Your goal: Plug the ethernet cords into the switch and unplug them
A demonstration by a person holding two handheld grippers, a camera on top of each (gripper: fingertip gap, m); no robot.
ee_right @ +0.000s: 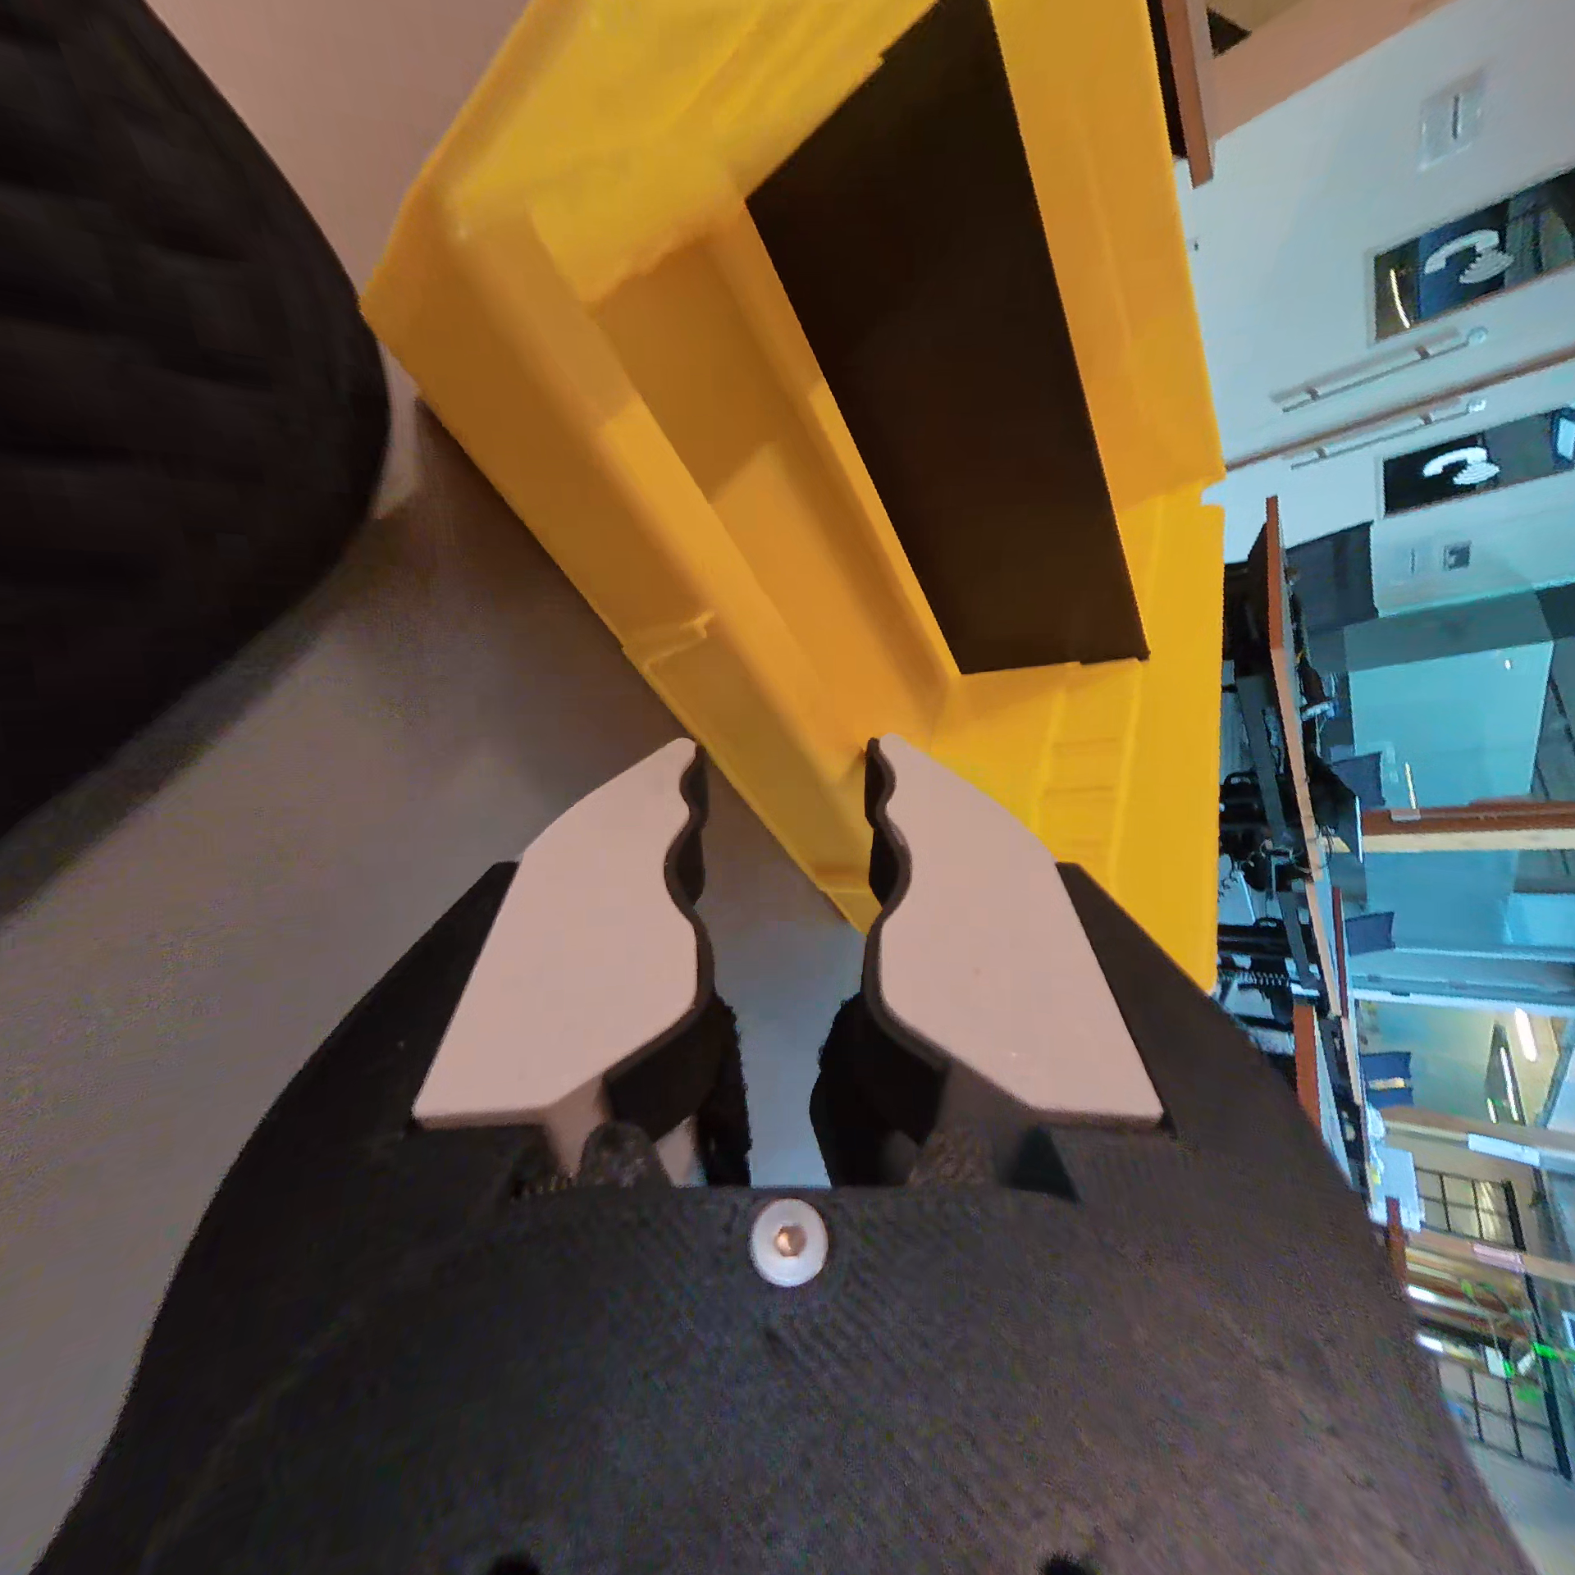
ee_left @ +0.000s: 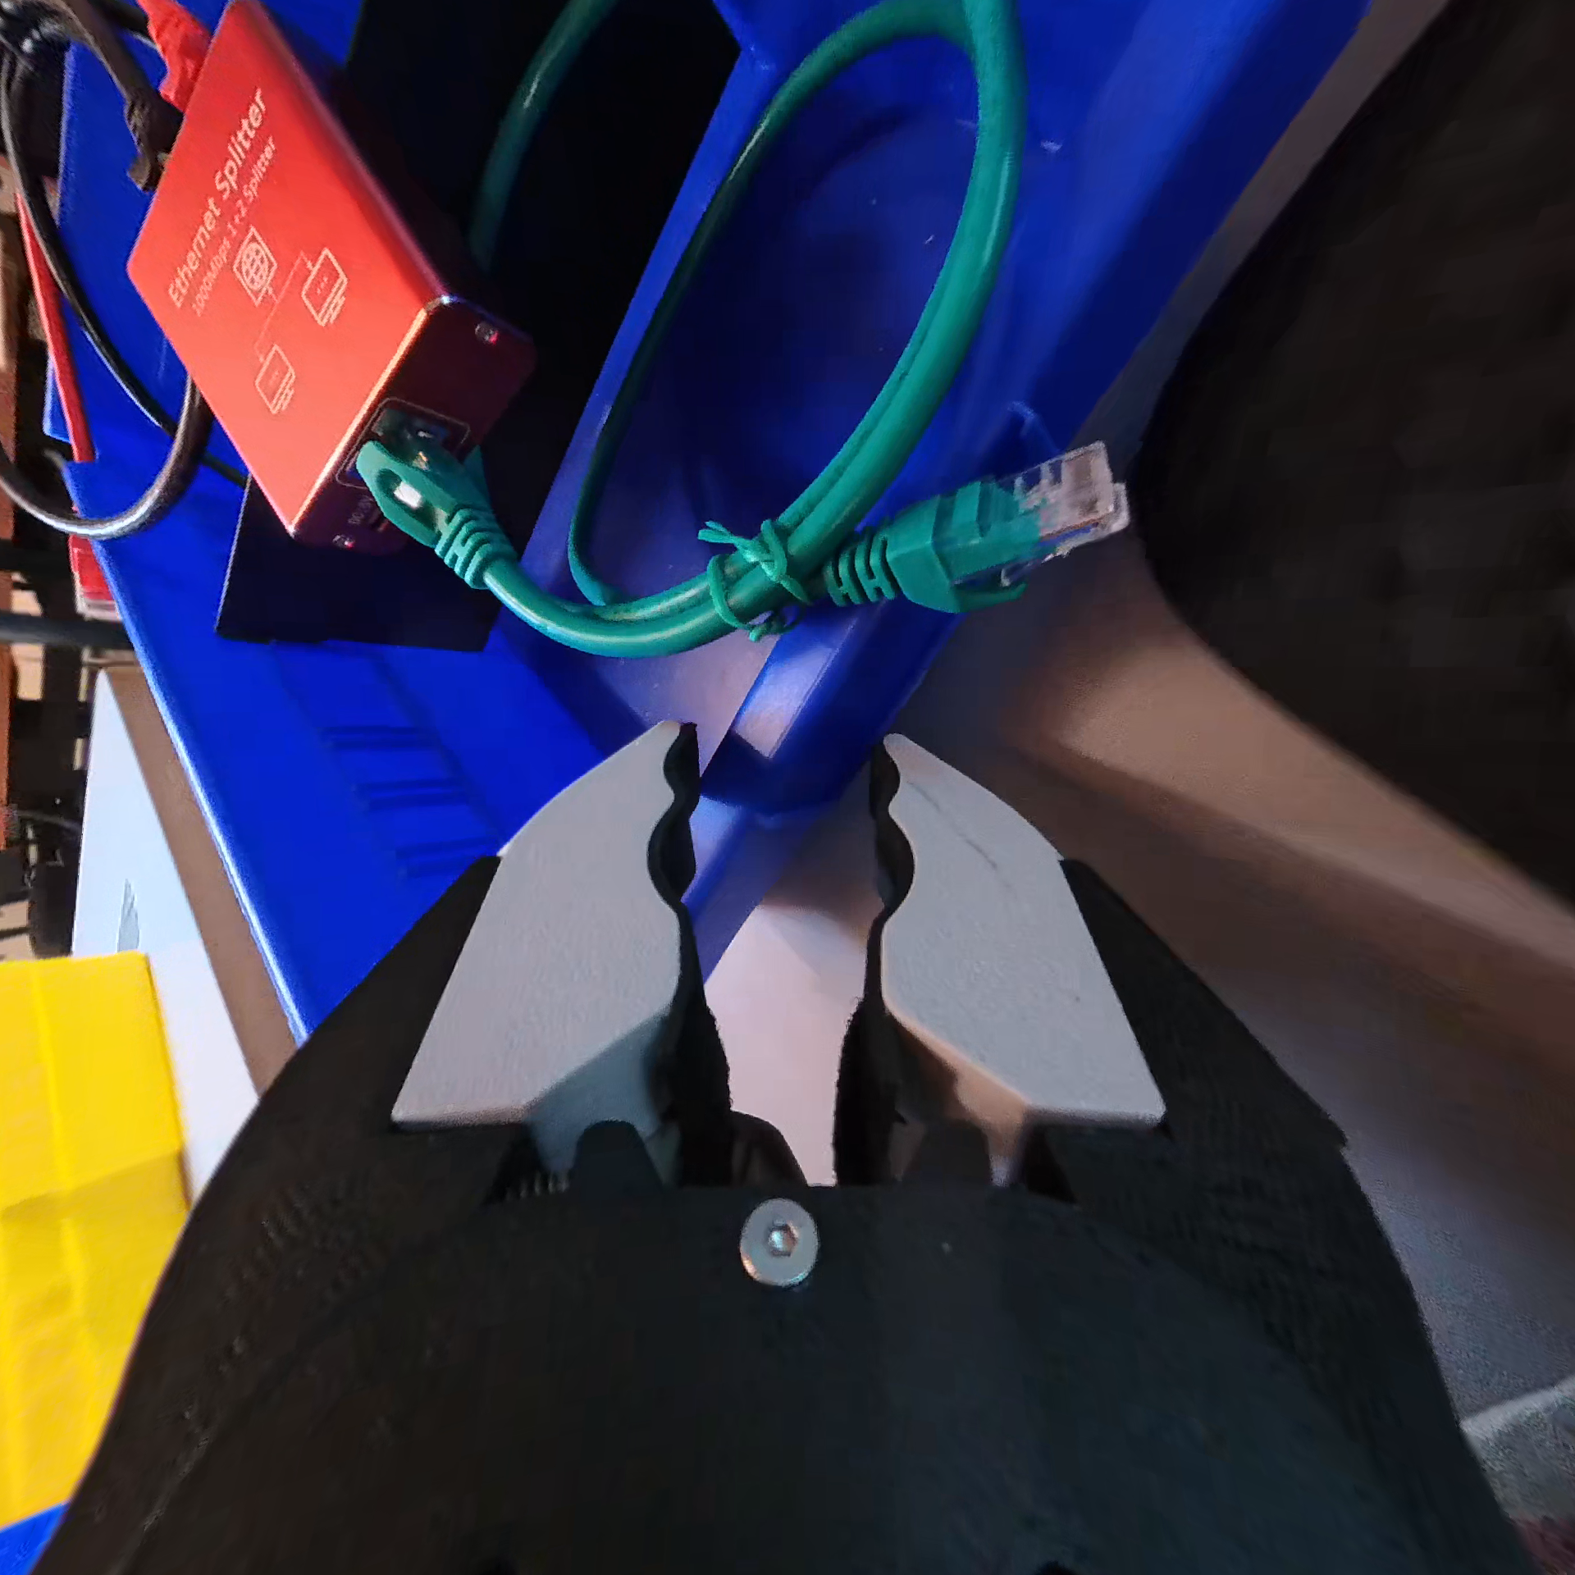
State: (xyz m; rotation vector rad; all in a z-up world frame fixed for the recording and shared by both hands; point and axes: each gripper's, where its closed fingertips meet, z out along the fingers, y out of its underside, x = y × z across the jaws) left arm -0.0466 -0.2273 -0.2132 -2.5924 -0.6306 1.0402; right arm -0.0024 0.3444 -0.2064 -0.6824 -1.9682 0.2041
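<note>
On top of the big blue plastic bin [ee_left: 358, 767] sits the flat red metal switch box [ee_left: 290, 281], and one end of the bundled green ethernet cord [ee_left: 963, 281] is plugged into its near port, while the cord's other clear plug [ee_left: 1070, 494] lies loose at the bin's edge, just beyond the left tongs [ee_left: 780, 737]. Those grey and black left tongs are partly open and hold nothing. Over by the empty yellow plastic bin [ee_right: 682, 477] on the pale desk [ee_right: 256, 852], the right tongs [ee_right: 784, 750] are partly open too, with nothing between them.
</note>
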